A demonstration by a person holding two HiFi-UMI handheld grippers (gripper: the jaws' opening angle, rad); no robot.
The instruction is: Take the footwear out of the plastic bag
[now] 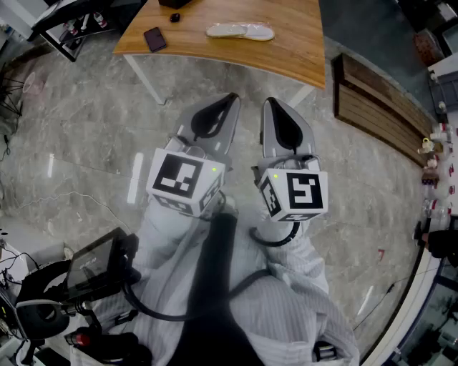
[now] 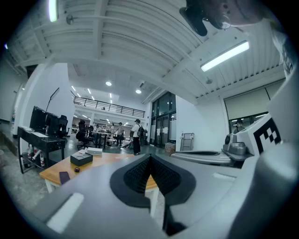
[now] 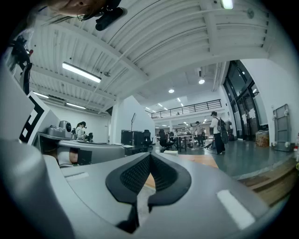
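- footwear (image 1: 240, 31): a pale, flat pair inside its plastic bag (image 1: 215, 30), lying on the wooden bench (image 1: 286, 57) toward the middle of the top. nothing touches it.
- phone (image 1: 154, 38): dark, flat on the bench to the left of the bag, near the edge that faces you. a small dark thing (image 1: 175, 17) sits just beyond it.
- black box (image 2: 81, 158): in the left gripper view it stands on the bench behind the phone and the small dark thing.
- your left claw (image 1: 230, 99): jaws pressed fully together with nothing between them. the ribbed pads (image 2: 140, 172) meet at the tip in the left gripper view.
- your right claw (image 1: 270, 104): also closed all the way and empty. its pads (image 3: 136, 173) meet the same way in the right gripper view.
- you hold both claws side by side close to your body, above the floor (image 1: 71, 143), tips pointing toward the bench and well apart from the bag.
- floor: grey, glossy stone around the bench.
- people (image 2: 136, 135) stand and sit far back in the hall, too small to tell more.
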